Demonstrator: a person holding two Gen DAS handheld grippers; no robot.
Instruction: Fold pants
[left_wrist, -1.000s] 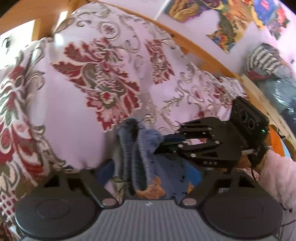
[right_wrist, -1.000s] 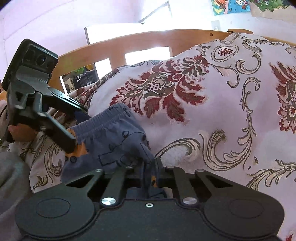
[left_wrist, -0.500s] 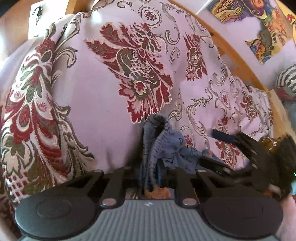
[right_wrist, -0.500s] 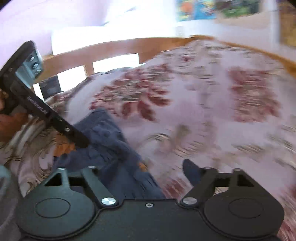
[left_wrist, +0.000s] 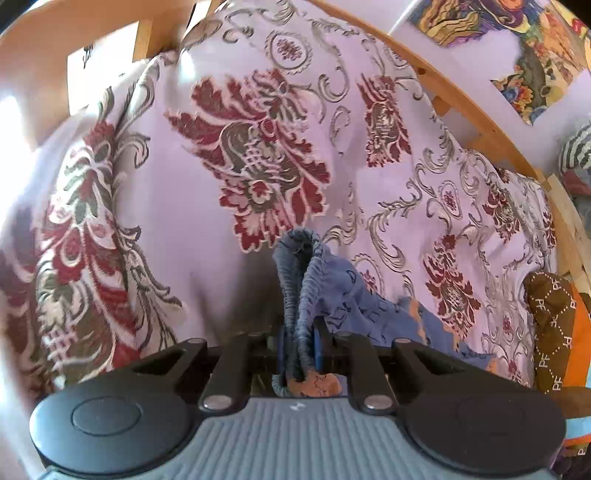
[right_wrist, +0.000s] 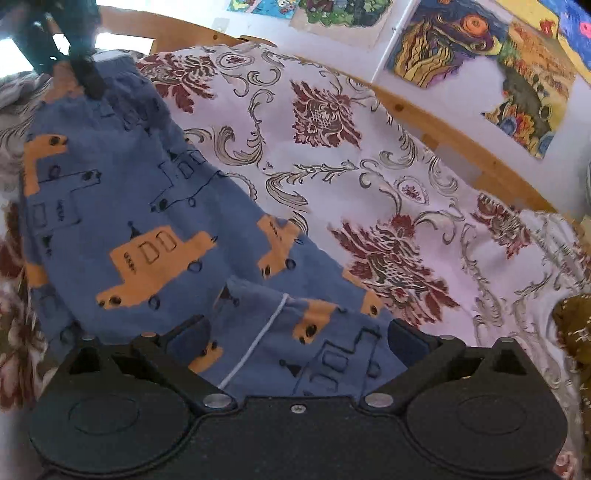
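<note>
The left gripper (left_wrist: 300, 343) has its jaws clenched on the gathered elastic waistband of the pants (left_wrist: 354, 295), which bunches up in a ridge between them. The right gripper (right_wrist: 295, 341) has its jaws spread wide, one on each side of a leg end of the pants (right_wrist: 147, 221), gripping nothing. The pants, blue with orange vehicle prints, lie stretched across the bedspread (right_wrist: 369, 177), the left gripper (right_wrist: 86, 74) pinching their far waist end in the right wrist view. The bedspread is pale with red floral and grey scroll patterns. A wooden bed rail (right_wrist: 461, 136) runs behind it, and colourful drawings (right_wrist: 480, 55) hang on the wall.
</note>
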